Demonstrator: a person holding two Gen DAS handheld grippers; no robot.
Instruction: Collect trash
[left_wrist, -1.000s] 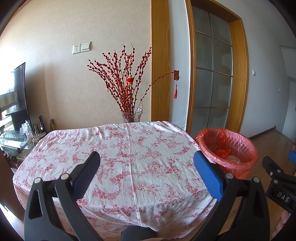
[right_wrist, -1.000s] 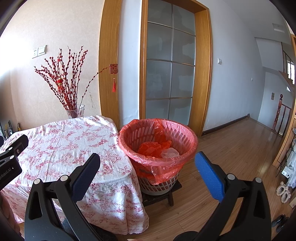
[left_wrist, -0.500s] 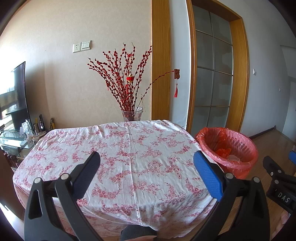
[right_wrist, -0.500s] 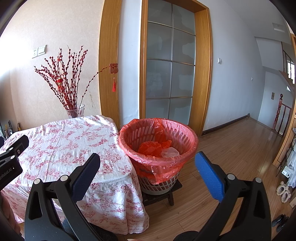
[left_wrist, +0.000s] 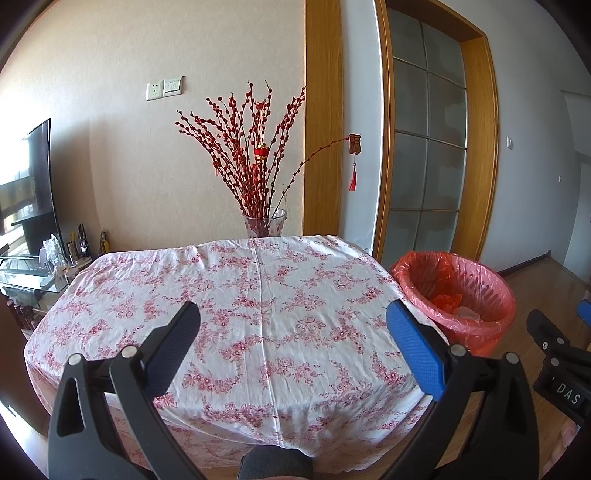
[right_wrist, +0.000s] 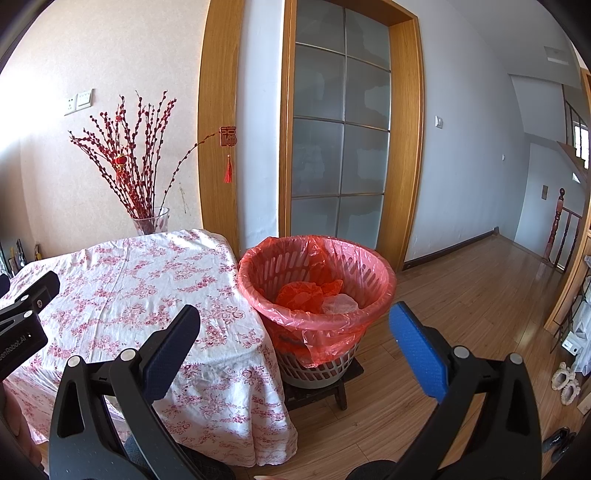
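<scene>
Trash: crumpled red-orange plastic and a clear film wrapper (right_wrist: 338, 302), both lying inside the slotted plastic waste basket lined with a red bag (right_wrist: 317, 325). Basket stands on a low dark wooden stool (right_wrist: 332, 384) on the plank floor, just beside the right edge of the table.

Table covering: white cloth with pink floral print (left_wrist: 258, 314), draped over all edges. No loose rubbish shows anywhere on the cloth in either view; nothing shows on the visible floor around the basket either.

Far edge of table: clear glass vase holding red berry branches (left_wrist: 264, 221), with a small red ornament and a tasselled charm hanging from the stems.

Left gripper (left_wrist: 291, 339): black frame, blue pads, jaws spread wide, nothing between them, held over the near edge of the cloth.

Right gripper (right_wrist: 293, 339): same build, jaws spread wide, empty, facing the basket.

Progress, as judged: collection looks finished or nearly so. Remaining: only items outside these views, if any exist.
</scene>
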